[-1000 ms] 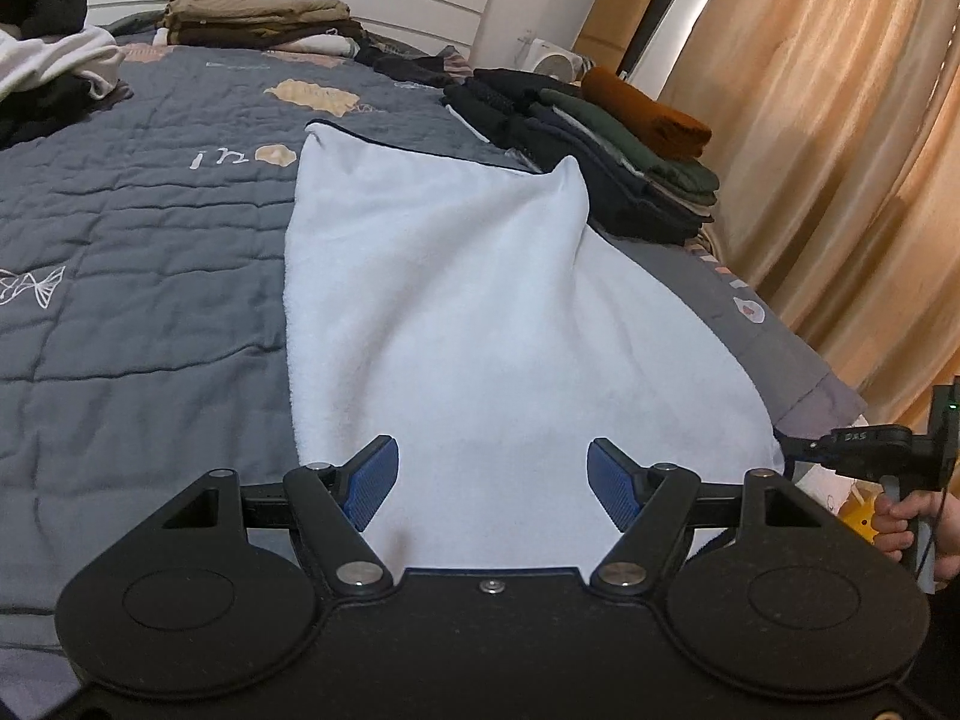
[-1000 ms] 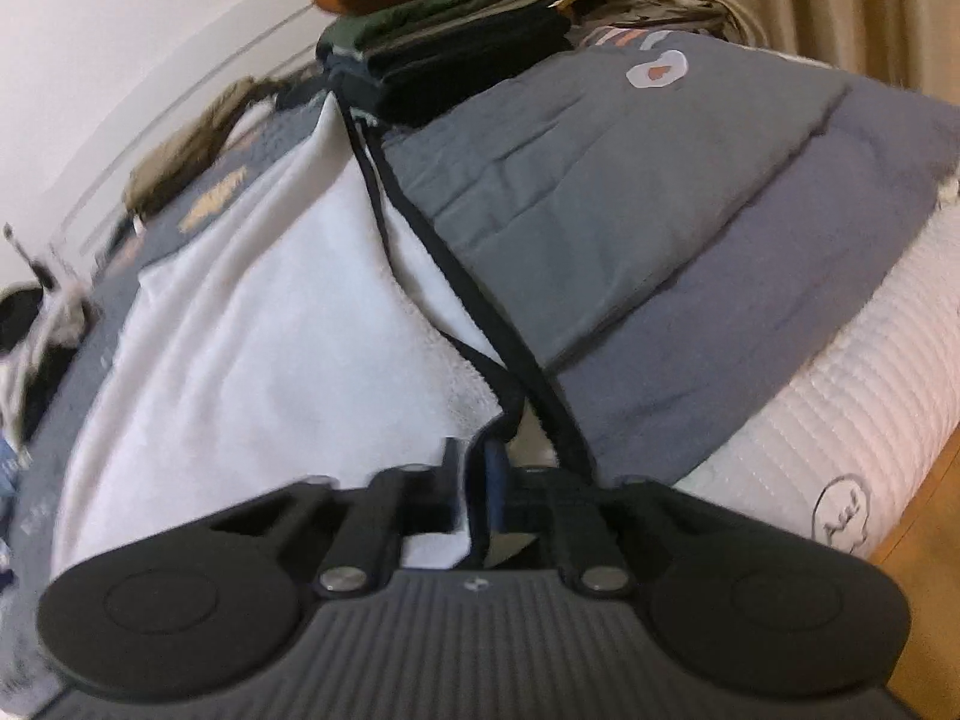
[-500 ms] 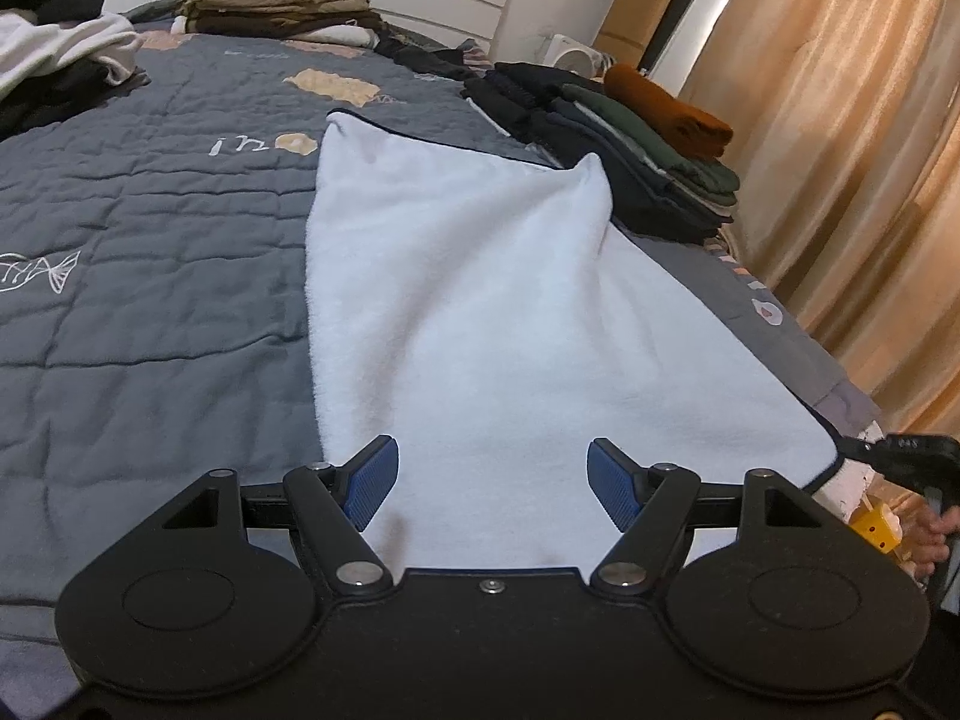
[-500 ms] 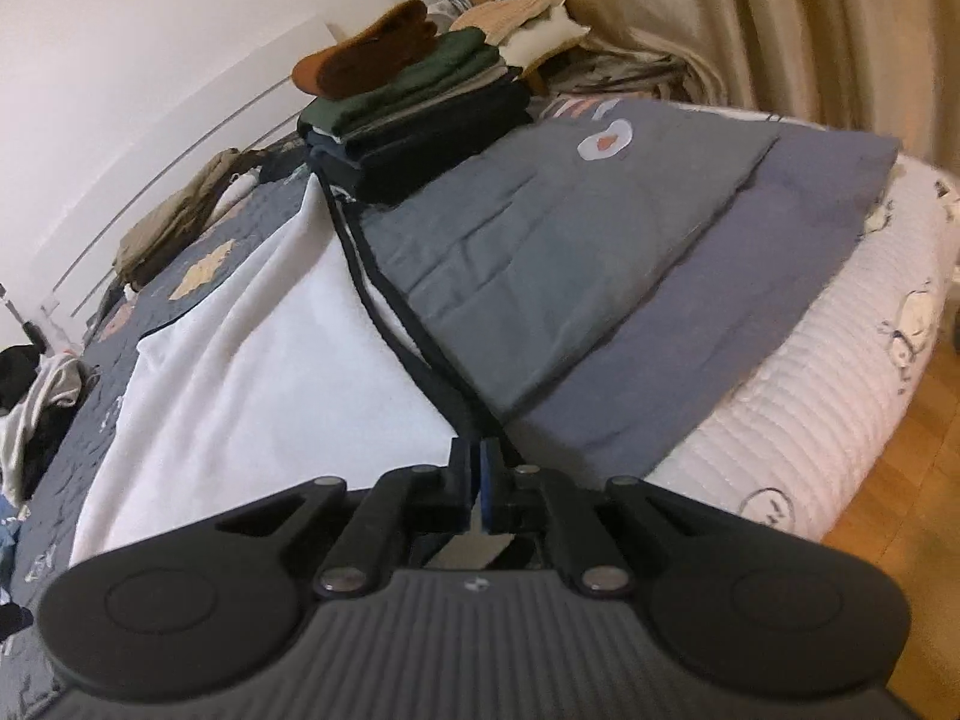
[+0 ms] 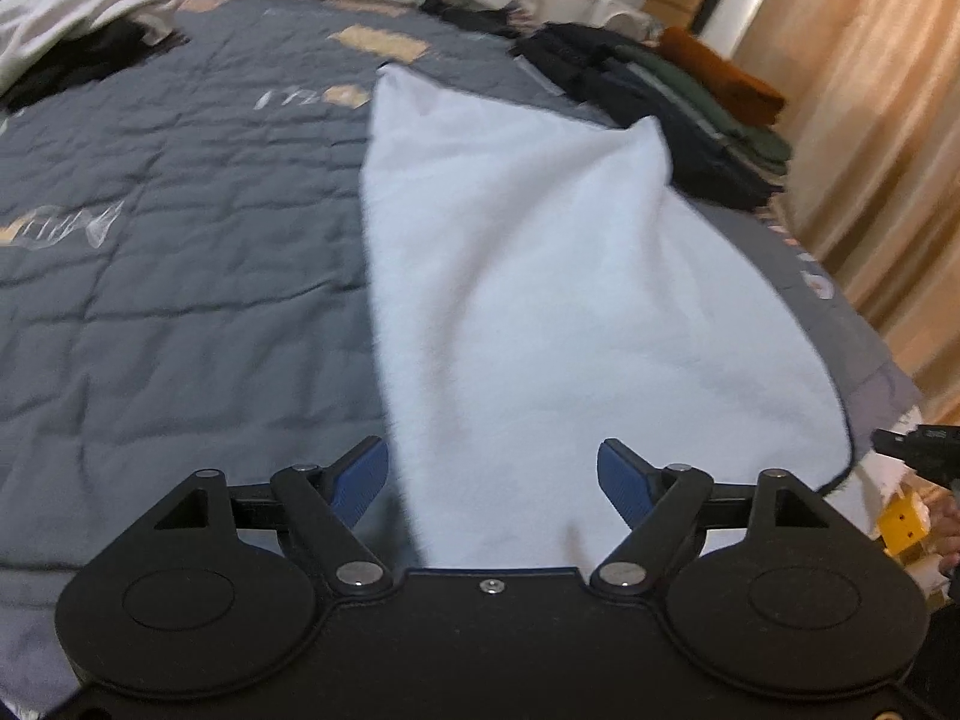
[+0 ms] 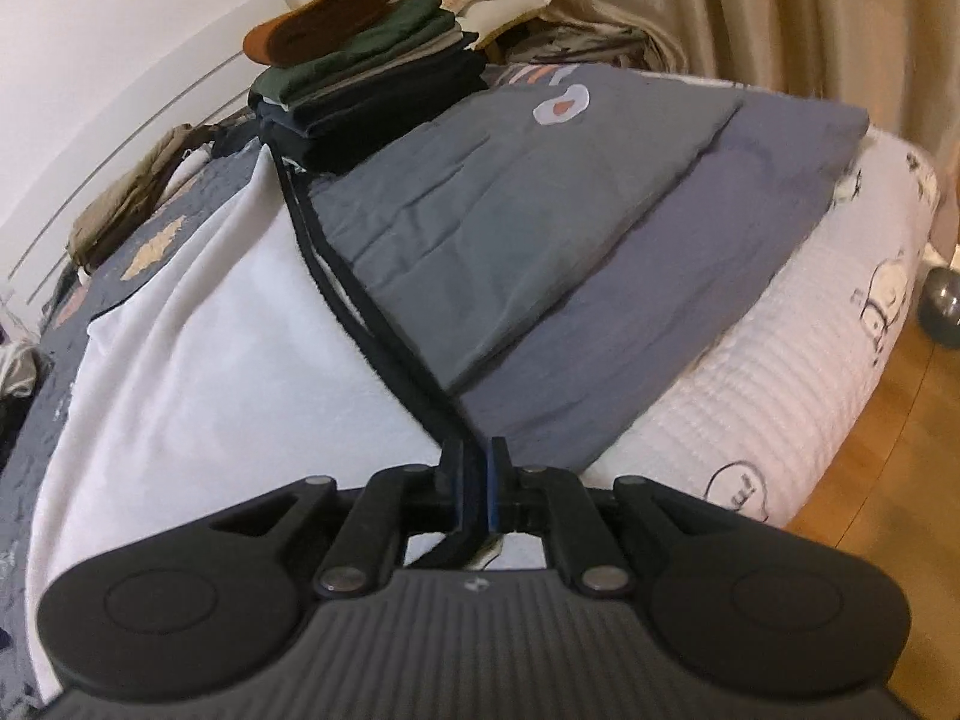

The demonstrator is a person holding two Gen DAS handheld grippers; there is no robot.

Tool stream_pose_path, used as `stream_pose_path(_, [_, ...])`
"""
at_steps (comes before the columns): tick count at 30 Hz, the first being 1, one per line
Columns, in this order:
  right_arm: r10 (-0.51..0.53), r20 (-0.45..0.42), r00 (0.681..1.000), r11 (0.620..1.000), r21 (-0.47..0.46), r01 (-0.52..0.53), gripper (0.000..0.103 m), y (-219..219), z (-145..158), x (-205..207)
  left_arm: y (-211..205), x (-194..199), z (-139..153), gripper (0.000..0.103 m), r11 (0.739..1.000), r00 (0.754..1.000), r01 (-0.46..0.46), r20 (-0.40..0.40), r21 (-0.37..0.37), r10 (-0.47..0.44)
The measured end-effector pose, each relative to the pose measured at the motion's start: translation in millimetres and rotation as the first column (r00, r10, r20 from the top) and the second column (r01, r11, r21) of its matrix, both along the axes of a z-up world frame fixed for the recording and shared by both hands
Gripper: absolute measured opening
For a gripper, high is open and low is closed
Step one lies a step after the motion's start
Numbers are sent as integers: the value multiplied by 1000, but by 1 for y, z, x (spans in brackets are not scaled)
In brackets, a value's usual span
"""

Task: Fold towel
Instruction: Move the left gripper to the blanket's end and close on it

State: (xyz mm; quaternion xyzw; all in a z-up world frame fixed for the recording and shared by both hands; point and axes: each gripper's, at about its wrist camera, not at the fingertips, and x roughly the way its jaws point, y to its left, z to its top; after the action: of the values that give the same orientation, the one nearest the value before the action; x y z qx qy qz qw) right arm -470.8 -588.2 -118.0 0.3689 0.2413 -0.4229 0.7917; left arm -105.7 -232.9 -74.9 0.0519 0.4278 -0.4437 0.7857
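Since the earlier frame, the left gripper's [image 5: 492,476] fingers have been opened wider — spread over the white towel [image 5: 540,276], nothing pinched between them. The towel is laid along the grey quilt [image 5: 180,228] of the bed, its far right corner raised. At the right, the towel's doubled black-trimmed edge [image 6: 384,336] is pinched tight by the right gripper's [image 6: 475,480] fingers — beside a stack of folded clothes [image 6: 372,84].

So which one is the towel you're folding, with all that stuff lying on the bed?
Start at the big bed with the grey quilt. The towel is the large white cloth spread out flat in the middle of it, just in front of the tall stack of folded dark clothes. It is the only plain white piece edged with a thin black border, and the right gripper is pinching that border.
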Motion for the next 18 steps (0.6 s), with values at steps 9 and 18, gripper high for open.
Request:
stream_pose_path(9, [65,5,998,998,17,-65,39,-5,-3,11,9,3,-18,76,997,996,-30,-81,70,36])
stream_pose_path(18, [143,-55,988,990,13,-142,57,-9,-8,18,-2,-18,-38,76,992,995,11,-96,125,1])
